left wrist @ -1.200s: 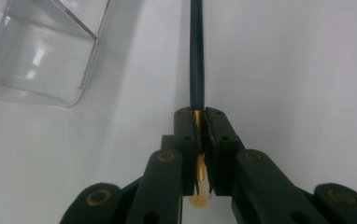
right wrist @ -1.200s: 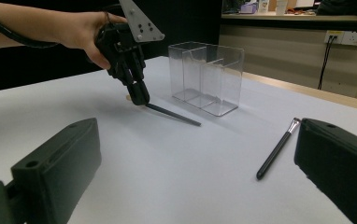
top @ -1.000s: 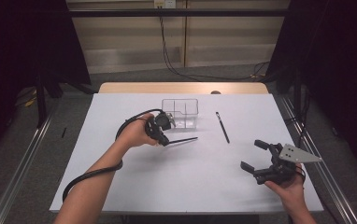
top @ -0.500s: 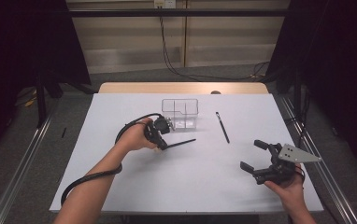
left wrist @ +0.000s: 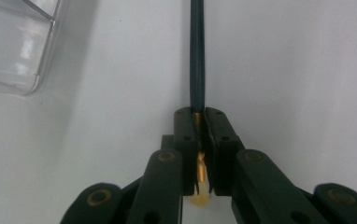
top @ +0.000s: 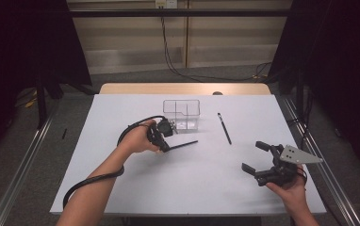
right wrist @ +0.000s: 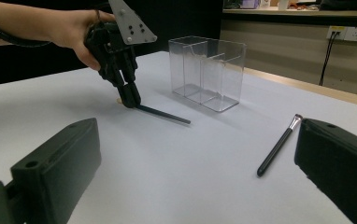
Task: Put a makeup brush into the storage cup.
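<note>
My left gripper [top: 166, 148] is shut on the gold-collared end of a thin black brush [top: 184, 143], just in front of the clear divided box [top: 182, 114]. In the left gripper view the jaws [left wrist: 198, 114] pinch the brush [left wrist: 196, 56], whose handle runs straight ahead over the white sheet. From the right gripper view, the left gripper [right wrist: 131, 100] points down and the brush [right wrist: 162, 114] lies low and nearly level; I cannot tell if it touches the table. A second black brush [top: 224, 128] lies right of the box. My right gripper [top: 251, 155] is open near the front right, holding nothing.
The clear box [right wrist: 209, 70] has several compartments and stands mid-table towards the back. The second brush [right wrist: 279, 144] lies between the box and my right gripper [right wrist: 195, 140]. The left gripper's cable loops along the forearm. The white table [top: 121, 188] has metal rails on both sides.
The left gripper has dipped slightly toward the table with the brush still pinched in it. The right gripper has stayed where it was.
</note>
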The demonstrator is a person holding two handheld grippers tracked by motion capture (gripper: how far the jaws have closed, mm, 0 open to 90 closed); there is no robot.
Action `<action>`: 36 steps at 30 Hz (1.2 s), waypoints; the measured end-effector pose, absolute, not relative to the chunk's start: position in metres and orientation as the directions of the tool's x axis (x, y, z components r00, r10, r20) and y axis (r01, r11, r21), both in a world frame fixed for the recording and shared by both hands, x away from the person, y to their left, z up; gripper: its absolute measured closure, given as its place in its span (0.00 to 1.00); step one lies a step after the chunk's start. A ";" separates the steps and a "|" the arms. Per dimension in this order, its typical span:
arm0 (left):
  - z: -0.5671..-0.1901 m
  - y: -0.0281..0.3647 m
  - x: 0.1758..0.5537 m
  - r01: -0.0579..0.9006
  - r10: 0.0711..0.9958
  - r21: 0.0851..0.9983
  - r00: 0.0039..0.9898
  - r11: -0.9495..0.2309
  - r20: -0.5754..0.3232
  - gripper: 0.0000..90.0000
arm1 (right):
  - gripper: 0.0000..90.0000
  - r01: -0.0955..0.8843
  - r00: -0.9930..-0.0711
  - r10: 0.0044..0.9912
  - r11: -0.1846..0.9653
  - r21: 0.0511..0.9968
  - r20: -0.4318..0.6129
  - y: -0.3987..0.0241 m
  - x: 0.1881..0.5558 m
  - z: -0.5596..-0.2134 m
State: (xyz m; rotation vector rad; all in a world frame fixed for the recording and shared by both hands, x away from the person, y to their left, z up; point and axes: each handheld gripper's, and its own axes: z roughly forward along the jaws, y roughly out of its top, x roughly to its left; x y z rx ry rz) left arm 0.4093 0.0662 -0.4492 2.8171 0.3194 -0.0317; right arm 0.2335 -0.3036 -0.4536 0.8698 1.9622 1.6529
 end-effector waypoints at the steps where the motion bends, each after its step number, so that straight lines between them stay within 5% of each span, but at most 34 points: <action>1: -0.448 0.066 0.409 0.221 0.211 0.304 0.975 -0.927 -0.066 0.94 | 0.00 0.188 -0.711 0.700 0.092 0.978 0.070 -0.304 0.234 -0.454; 17: -0.423 0.058 0.385 0.207 0.183 0.380 0.978 -0.901 -0.099 0.94 | 0.00 0.195 -0.715 0.695 0.105 0.975 0.069 -0.302 0.236 -0.453; 36: -0.408 0.033 0.348 0.065 0.032 0.392 0.995 -0.917 -0.091 0.94 | 0.00 0.202 -0.733 0.675 0.106 0.974 0.079 -0.293 0.238 -0.448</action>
